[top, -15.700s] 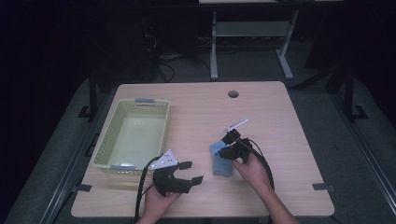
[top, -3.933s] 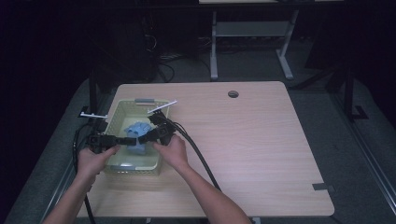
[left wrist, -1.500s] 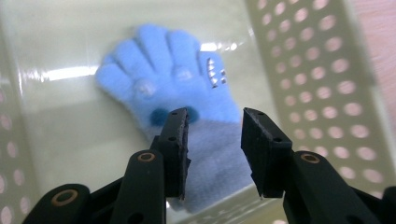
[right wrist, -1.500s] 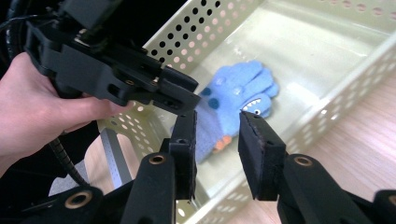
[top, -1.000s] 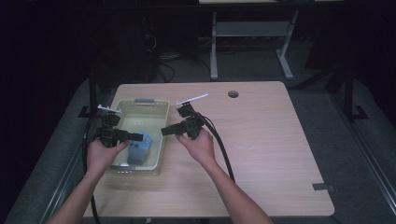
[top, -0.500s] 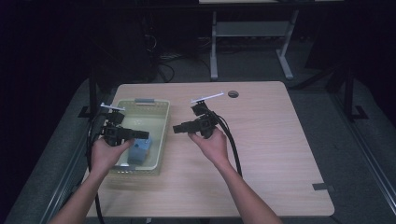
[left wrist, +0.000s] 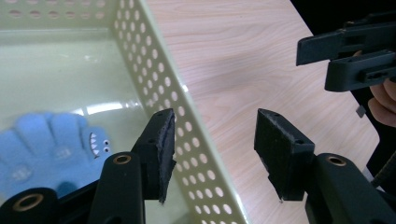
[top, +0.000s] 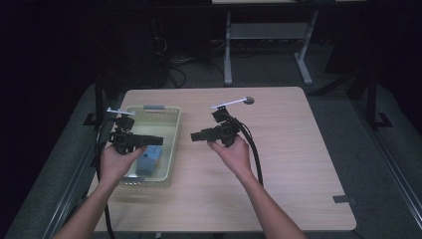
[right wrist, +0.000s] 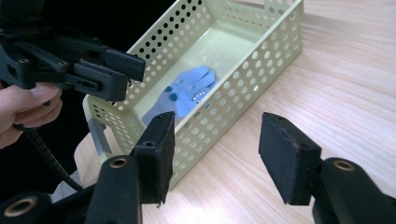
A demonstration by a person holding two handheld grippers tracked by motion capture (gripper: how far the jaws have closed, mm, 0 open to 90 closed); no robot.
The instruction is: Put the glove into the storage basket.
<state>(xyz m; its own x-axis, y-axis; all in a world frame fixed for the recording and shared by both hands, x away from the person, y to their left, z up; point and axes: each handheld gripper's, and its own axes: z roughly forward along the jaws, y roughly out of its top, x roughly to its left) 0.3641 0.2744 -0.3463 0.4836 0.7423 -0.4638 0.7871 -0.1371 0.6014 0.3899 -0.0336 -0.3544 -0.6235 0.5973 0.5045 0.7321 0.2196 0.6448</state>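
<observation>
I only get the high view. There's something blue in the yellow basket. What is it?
Observer: A little blue glove with a shark face on it, lying flat on the basket floor.
Operator: Is the left tool holding it?
Observer: No. The left tool has just been opening its jaws; nothing is between them and the basket wall lies beneath.
Operator: And the right tool?
Observer: The right tool has also just been opening; it holds nothing and looks across the wooden table toward the basket.
</observation>
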